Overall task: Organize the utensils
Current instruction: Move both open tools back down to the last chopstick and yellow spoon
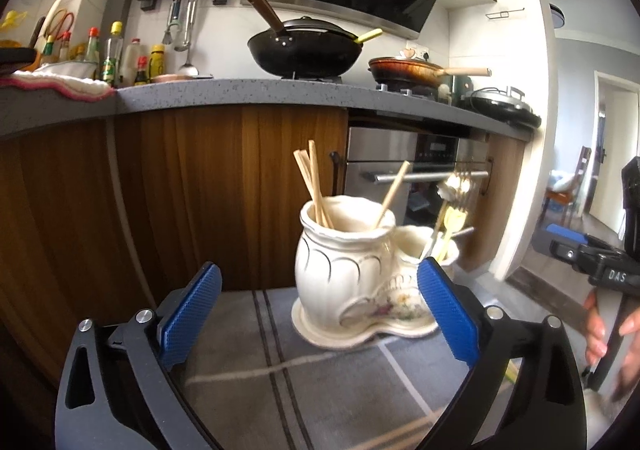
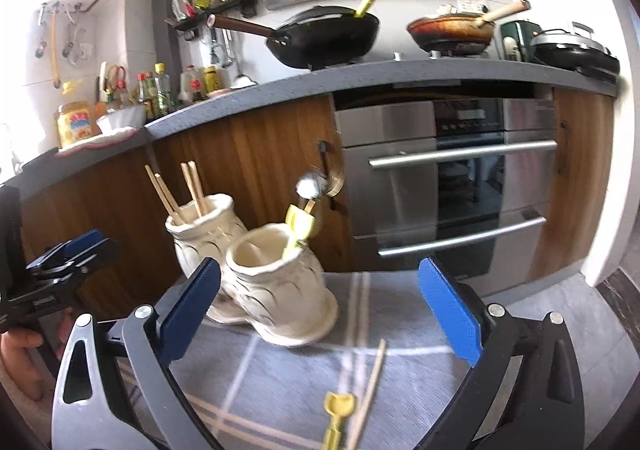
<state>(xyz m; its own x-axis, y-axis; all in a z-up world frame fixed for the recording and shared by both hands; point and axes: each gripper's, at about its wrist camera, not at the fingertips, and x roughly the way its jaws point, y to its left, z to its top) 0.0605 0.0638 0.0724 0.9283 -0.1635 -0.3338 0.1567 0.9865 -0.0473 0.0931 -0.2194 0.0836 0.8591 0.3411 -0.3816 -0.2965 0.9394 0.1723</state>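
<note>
1. My left gripper wide, nothing in it.
2. Right gripper wide too, empty.
3. Utensil holder on grey cloth; chopsticks inside, one chopstick & yellow utensil loose in front.

A black wok sits on the grey counter, with a brown frying pan just beside it. Sauce bottles stand along the counter's back; a steel oven sits beneath it.
</note>
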